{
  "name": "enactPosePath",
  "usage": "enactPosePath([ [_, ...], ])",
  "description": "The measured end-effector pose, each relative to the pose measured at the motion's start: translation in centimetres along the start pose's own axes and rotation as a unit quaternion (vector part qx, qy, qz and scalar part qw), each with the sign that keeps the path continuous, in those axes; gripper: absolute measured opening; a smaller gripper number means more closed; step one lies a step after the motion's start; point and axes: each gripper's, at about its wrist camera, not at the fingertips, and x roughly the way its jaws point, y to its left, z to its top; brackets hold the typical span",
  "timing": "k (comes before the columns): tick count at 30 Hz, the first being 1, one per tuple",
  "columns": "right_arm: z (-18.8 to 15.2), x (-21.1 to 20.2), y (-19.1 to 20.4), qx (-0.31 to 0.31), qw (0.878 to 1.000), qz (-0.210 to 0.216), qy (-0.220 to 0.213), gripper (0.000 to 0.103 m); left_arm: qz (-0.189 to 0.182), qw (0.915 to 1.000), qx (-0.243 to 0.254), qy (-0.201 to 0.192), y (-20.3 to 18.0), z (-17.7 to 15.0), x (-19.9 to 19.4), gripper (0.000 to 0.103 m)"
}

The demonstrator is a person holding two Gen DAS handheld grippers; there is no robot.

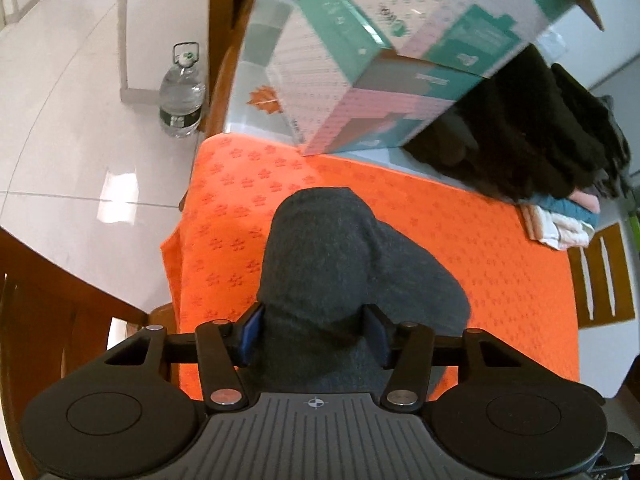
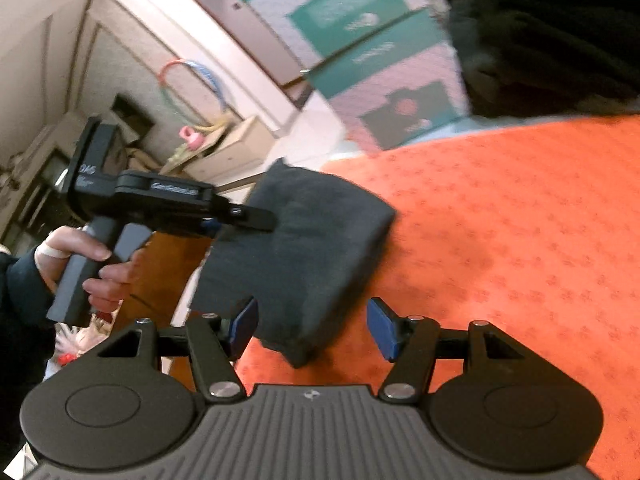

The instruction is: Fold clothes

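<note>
A dark grey folded garment (image 1: 336,264) lies on the orange patterned cloth (image 1: 500,264) that covers the table. My left gripper (image 1: 314,334) has its blue pads on both sides of the garment's near part, jaws wide. In the right wrist view the same garment (image 2: 304,248) hangs partly over the cloth's left edge, and the left gripper (image 2: 256,220) comes in from the left with its fingers on the garment's upper edge. My right gripper (image 2: 312,328) is open, its blue pads (image 2: 382,330) either side of the garment's near corner.
A teal and pink carton (image 1: 400,52) stands at the back of the table. A pile of dark clothes (image 1: 532,132) and folded light ones (image 1: 560,224) lies at the back right. A water bottle (image 1: 182,92) stands on the tiled floor at left.
</note>
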Motion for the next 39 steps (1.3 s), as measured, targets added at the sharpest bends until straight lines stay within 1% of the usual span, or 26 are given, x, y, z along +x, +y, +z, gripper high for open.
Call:
enactPosePath([
  [2, -0.3, -0.3, -0.9, 0.012, 1.0, -0.009, -0.001, 0.067, 0.0, 1.0, 0.002, -0.002, 0.0, -0.1, 0.2, 0.052],
  [3, -0.4, -0.4, -1.4, 0.019, 1.0, -0.013, -0.002, 0.067, -0.001, 1.0, 0.003, -0.004, 0.0, -0.1, 0.3, 0.041],
  [4, -0.5, -0.5, -1.8, 0.026, 1.0, -0.016, -0.001, 0.067, -0.001, 1.0, 0.003, -0.008, -0.1, -0.2, 0.3, 0.029],
  [7, -0.4, -0.2, -2.7, 0.041, 0.999, -0.025, -0.001, 0.067, -0.01, 0.9996, -0.004, -0.025, -0.4, -0.6, -0.1, 0.023],
  [13, -0.5, 0.0, -4.0, 0.072, 0.997, -0.018, 0.002, 0.067, -0.054, 0.9969, -0.025, -0.051, -2.7, -1.6, -2.2, 0.022],
  [16, -0.5, -0.3, -4.5, 0.089, 0.996, -0.019, 0.005, 0.067, -0.08, 0.9946, -0.039, -0.054, -3.9, -1.9, -2.8, 0.022],
  [20, -0.8, -1.8, -5.6, 0.118, 0.993, -0.013, -0.01, 0.067, -0.122, 0.9894, -0.059, -0.053, -6.0, -2.4, -3.0, 0.021],
  [23, -1.2, -3.7, -6.8, 0.141, 0.989, -0.014, -0.029, 0.072, -0.168, 0.9804, -0.088, -0.051, -7.3, -2.8, -2.8, 0.021],
  [26, -1.6, -5.9, -7.9, 0.155, 0.986, -0.025, -0.05, 0.073, -0.214, 0.9675, -0.125, -0.05, -7.9, -3.3, -2.3, 0.021],
  [28, -1.8, -7.1, -8.5, 0.158, 0.985, -0.037, -0.06, 0.073, -0.229, 0.9593, -0.158, -0.045, -7.3, -3.6, -1.5, 0.022],
  [29, -1.9, -7.8, -8.8, 0.159, 0.984, -0.044, -0.065, 0.073, -0.229, 0.9565, -0.176, -0.041, -6.8, -3.9, -0.9, 0.022],
  [32, -2.2, -8.6, -9.5, 0.161, 0.983, -0.061, -0.066, 0.073, -0.204, 0.953, -0.223, -0.025, -4.6, -5.0, 1.1, 0.022],
  [35, -2.5, -8.5, -10.0, 0.166, 0.982, -0.071, -0.057, 0.073, -0.173, 0.9561, -0.235, -0.024, -2.5, -5.9, 1.8, 0.023],
  [37, -2.6, -7.9, -9.8, 0.165, 0.983, -0.068, -0.05, 0.073, -0.152, 0.9576, -0.244, -0.024, -1.1, -6.5, 2.3, 0.026],
  [39, -2.5, -6.7, -9.3, 0.16, 0.984, -0.06, -0.04, 0.073, -0.14, 0.9578, -0.249, -0.028, 0.3, -6.8, 2.4, 0.029],
])
